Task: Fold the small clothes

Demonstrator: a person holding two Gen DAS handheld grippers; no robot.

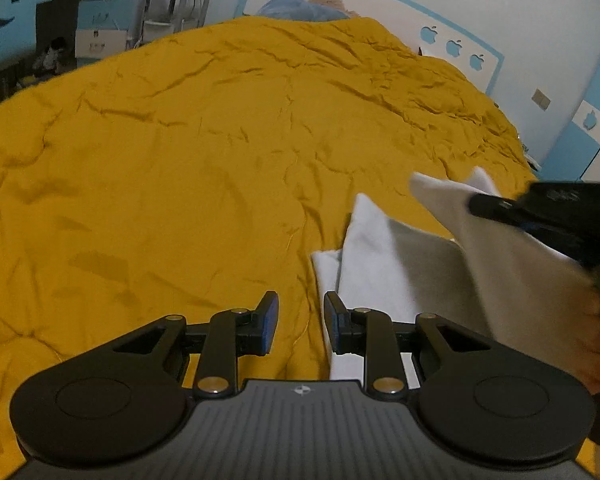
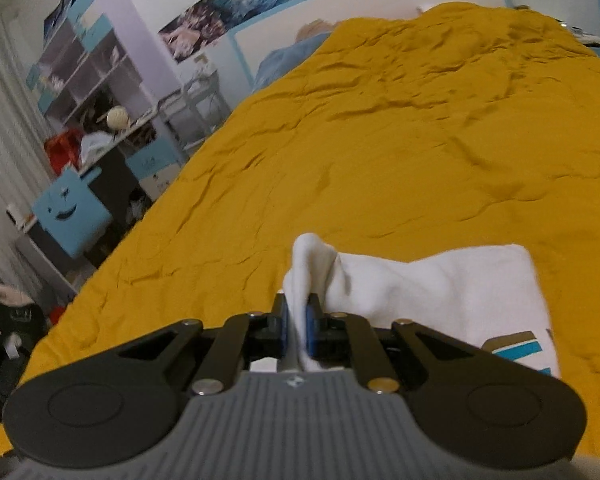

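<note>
A small white garment [image 1: 384, 264] lies on the mustard-yellow bedspread [image 1: 180, 152], partly lifted at its right side. My left gripper [image 1: 301, 322] is open and empty, its right finger over the garment's left edge. My right gripper [image 2: 299, 320] is shut on a bunched fold of the white garment [image 2: 440, 292] and holds it up off the bed; it also shows in the left wrist view [image 1: 500, 204] as a blurred black shape at the right. A blue and tan print [image 2: 520, 346] shows on the garment's near right corner.
The yellow bedspread [image 2: 420, 140] covers the whole bed. A blue pillow [image 1: 296, 6] lies at the head by the white and blue headboard [image 1: 452, 40]. A desk, blue chair [image 2: 70, 214] and shelves [image 2: 84, 76] stand past the bed's left edge.
</note>
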